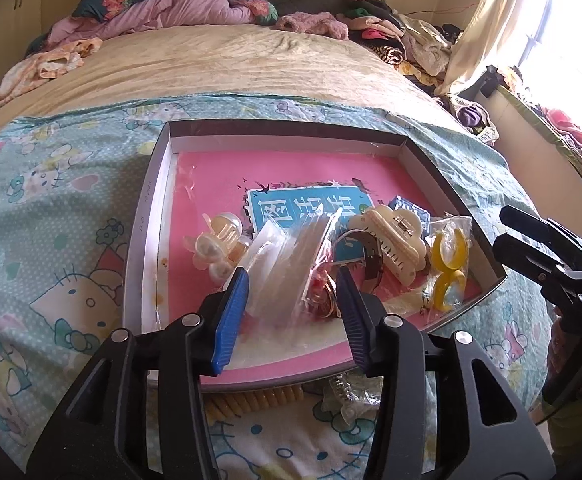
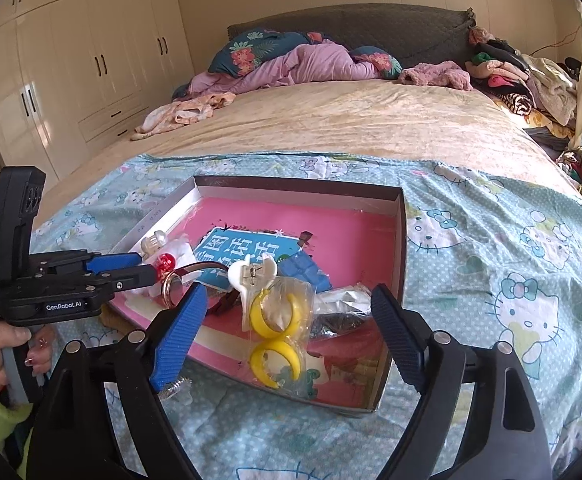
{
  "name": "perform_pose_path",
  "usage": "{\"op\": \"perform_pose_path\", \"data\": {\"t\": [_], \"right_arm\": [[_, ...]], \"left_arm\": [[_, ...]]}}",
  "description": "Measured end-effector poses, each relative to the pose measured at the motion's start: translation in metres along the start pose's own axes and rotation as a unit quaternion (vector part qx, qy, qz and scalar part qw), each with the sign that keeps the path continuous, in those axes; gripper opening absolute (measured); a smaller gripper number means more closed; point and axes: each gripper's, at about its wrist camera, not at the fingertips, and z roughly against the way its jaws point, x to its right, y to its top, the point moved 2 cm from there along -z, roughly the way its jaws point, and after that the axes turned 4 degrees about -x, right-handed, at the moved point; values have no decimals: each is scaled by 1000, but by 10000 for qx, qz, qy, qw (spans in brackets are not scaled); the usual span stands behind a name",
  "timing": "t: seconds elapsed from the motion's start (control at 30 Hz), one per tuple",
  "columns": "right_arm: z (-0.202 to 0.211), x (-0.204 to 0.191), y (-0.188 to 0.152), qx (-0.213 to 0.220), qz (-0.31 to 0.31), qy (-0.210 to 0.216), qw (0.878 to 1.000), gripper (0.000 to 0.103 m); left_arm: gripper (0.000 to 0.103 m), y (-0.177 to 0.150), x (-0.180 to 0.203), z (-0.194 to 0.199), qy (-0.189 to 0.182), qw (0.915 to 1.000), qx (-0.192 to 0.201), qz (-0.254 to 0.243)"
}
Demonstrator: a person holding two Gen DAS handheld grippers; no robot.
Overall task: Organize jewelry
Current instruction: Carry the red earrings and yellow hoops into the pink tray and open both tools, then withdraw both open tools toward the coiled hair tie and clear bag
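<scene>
Jewelry mostly gathered in box (image 2: 399, 240) on bed: bagged yellow earrings (image 2: 275, 320) at 5 o'clock, cream hair clip (image 1: 391, 240) centre. Comb (image 1: 255, 398) outside at 6 o'clock, left to do. Left gripper (image 1: 291, 300) spread over clear bags (image 1: 291, 264); right gripper (image 2: 287, 332) spread, empty.

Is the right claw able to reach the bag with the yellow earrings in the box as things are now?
Probably yes. The right claw is open and the bag of yellow earrings lies straight ahead between its fingers, on top of the other things near the low box wall. Nothing covers it.
</scene>
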Motion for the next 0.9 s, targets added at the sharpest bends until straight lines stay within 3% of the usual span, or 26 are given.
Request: {"op": "perform_pose_path", "data": {"t": [0.27,0.33,0.57,0.6,0.9], "right_arm": [[29,-16,-1,213,147,146,9996,91],[35,-23,-2,241,222,190,9993,91],[48,-50,-12,206,453,420,9979,91],[48,-55,-14,192,487,455,9976,91],[43,-82,-28,-38,713,659,9953,91]], "left_arm": [[71,-2,0,36,103,9994,321,18],[84,-4,-3,47,209,9989,423,42],[89,-19,-20,79,411,9967,664,199],[93,-21,-22,82,427,9966,673,215],[93,-44,-31,95,637,9956,650,241]]}}
